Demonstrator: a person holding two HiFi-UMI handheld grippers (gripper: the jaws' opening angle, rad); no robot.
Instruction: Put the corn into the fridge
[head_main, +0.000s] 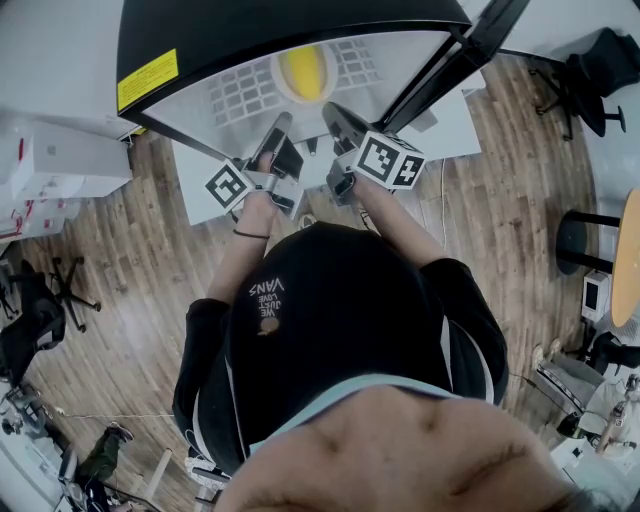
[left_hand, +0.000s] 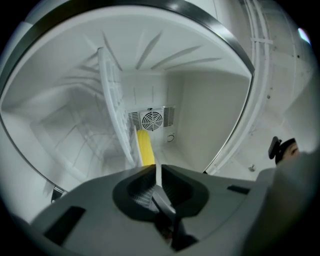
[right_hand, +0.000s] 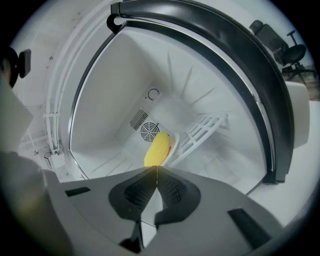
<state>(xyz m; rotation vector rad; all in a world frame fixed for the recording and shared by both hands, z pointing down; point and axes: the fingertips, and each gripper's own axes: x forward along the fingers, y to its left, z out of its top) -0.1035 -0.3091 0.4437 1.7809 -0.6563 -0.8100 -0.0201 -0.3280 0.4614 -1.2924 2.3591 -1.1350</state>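
Observation:
A yellow corn cob (head_main: 303, 70) lies inside the open white fridge (head_main: 200, 30), far back by the round fan vent (left_hand: 152, 120). In the left gripper view the corn (left_hand: 145, 147) rests beside a white wire shelf (left_hand: 112, 100). In the right gripper view the corn (right_hand: 157, 149) leans against that shelf (right_hand: 202, 130). My left gripper (head_main: 278, 135) (left_hand: 158, 167) hangs at the fridge mouth, its jaws a narrow slit apart and holding nothing. Beside it, my right gripper (head_main: 335, 115) (right_hand: 157, 167) points into the fridge, shut and empty. Neither gripper touches the corn.
The fridge's black frame (right_hand: 240, 55) rings the opening, and its door (head_main: 470, 50) stands open at the right. The fridge sits on a white table (head_main: 455, 130) over a wood floor. Office chairs (head_main: 590, 70) and white boxes (head_main: 60, 160) stand farther off.

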